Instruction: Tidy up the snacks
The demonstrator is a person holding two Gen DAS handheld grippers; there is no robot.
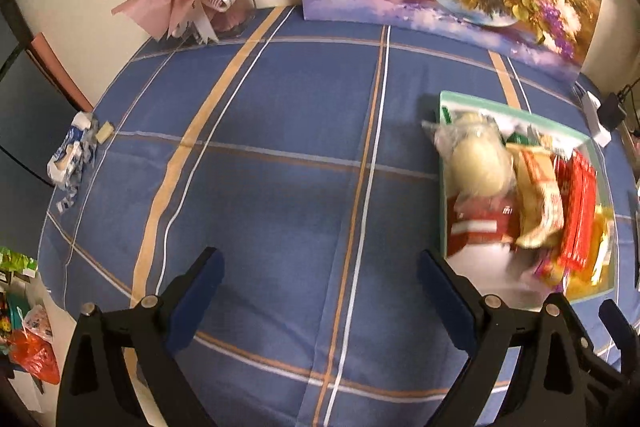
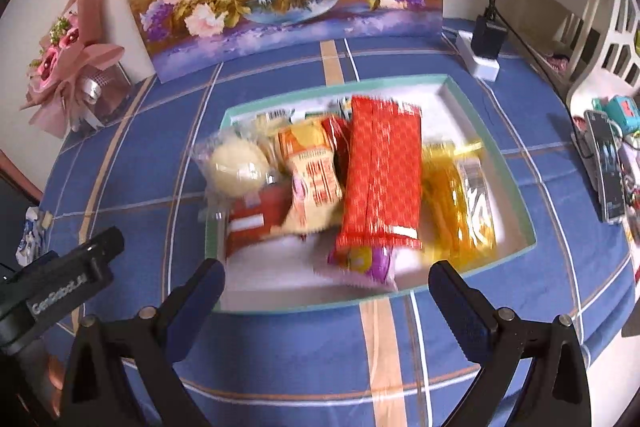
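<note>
Both grippers empty above the counter, snacks gathered in the tray.

The right gripper (image 2: 326, 281), fingers spread wide and holding nothing, hangs over the near rim of the green tray (image 2: 494, 147) in the middle of the right wrist view. Inside it lie the red packet (image 2: 382, 183), the orange-printed packet (image 2: 314, 179), the yellow packet (image 2: 460, 199) and the pale round bun (image 2: 236, 167), overlapping loosely. The left gripper (image 1: 320, 277), fingers likewise apart and empty, points at bare blue cloth, with the tray at the right edge of its view. Judging by the pile, the next move is tidying: take one packet by a free edge, lift it clear of its neighbours, and lay it flat so nothing overhangs the rim.
</note>
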